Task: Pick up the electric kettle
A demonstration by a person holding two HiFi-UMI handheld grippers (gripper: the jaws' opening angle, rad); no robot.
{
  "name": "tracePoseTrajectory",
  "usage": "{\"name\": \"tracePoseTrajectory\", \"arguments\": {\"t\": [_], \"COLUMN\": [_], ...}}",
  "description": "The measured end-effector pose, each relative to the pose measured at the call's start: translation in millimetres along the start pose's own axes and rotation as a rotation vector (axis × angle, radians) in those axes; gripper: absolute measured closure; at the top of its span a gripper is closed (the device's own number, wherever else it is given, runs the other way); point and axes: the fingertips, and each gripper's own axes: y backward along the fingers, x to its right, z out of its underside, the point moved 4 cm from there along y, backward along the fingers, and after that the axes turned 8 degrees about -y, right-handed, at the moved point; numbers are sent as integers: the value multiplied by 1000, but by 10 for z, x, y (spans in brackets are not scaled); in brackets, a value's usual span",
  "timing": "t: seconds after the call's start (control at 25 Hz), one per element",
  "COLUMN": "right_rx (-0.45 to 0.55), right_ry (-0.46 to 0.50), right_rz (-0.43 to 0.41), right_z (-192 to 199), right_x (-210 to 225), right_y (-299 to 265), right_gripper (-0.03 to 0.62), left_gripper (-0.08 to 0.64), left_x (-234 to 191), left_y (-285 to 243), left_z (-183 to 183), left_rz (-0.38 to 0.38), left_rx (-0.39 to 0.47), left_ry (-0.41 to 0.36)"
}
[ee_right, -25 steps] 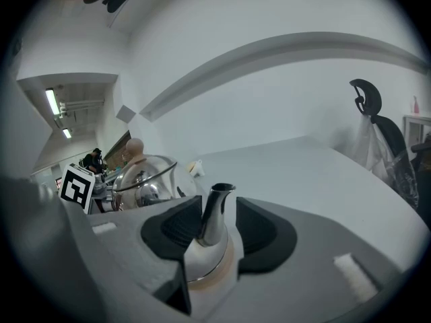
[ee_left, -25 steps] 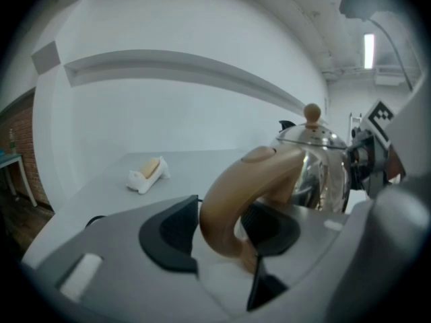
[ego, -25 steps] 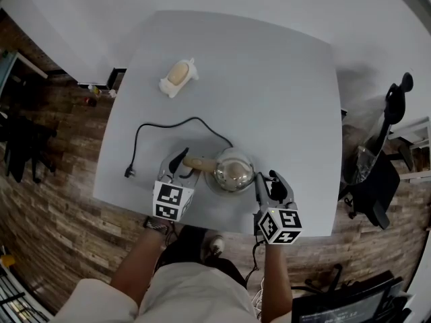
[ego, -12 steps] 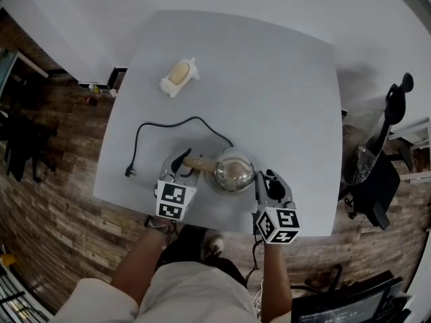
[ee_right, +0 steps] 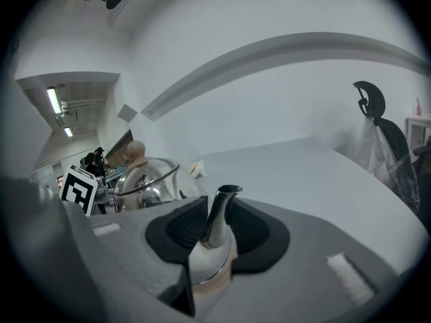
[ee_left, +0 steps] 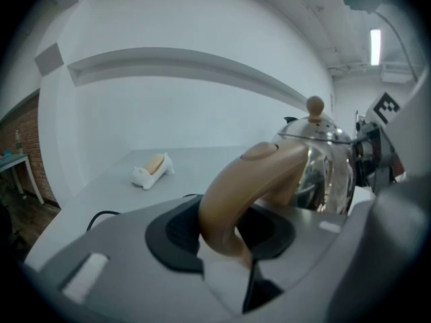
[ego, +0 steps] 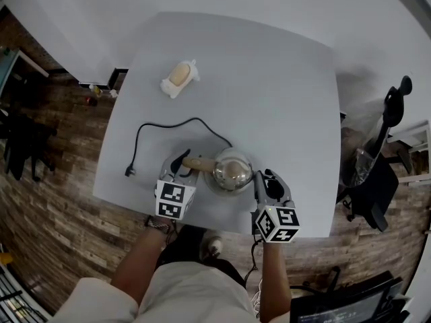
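Observation:
The electric kettle (ego: 232,170), shiny steel with a tan handle and a knobbed lid, stands near the front edge of the grey table (ego: 269,79). My left gripper (ego: 182,164) is shut on the tan handle (ee_left: 237,200), which arches up between its jaws toward the kettle body (ee_left: 323,173). From the other side, my right gripper (ego: 264,179) is shut on the steel spout (ee_right: 219,214); the kettle's lid (ee_right: 145,180) shows to its left. The kettle's underside is hidden.
A black power cord (ego: 161,125) loops from the kettle to a plug (ego: 128,173) at the left. A small white and tan object (ego: 178,77) lies at the back left. An office chair (ego: 377,180) stands to the right, off the table.
Both grippers' jaws have narrowed, the left onto the handle and the right onto the spout. Neither hand nor the kettle has shifted.

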Motion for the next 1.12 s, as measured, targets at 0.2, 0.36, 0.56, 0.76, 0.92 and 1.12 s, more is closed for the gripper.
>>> {"name": "tracePoseTrajectory", "arguments": {"t": [0.2, 0.36, 0.56, 0.76, 0.92, 1.12], "right_rx": [-9, -10, -10, -9, 3, 22], "right_ry": [13, 13, 14, 15, 7, 14], "right_rz": [-10, -17, -26, -32, -41, -46], "right_z": [-11, -19, -10, -22, -41, -113], "right_x": [13, 19, 0, -1, -3, -11], "right_y": [-10, -26, -20, -21, -6, 10], "right_gripper": [485, 485, 485, 485, 485, 485], "left_gripper": [410, 410, 408, 407, 407, 408], "left_x": [-15, -21, -37, -40, -35, -32], "left_y": [-14, -16, 21, 14, 22, 32], "left_z": [27, -13, -17, -14, -23, -68], "left_rz": [-22, -29, -48, -45, -45, -41], "left_rx": [-1, 1, 22, 18, 22, 22], "left_ry": [0, 13, 23, 32, 40, 37]}}
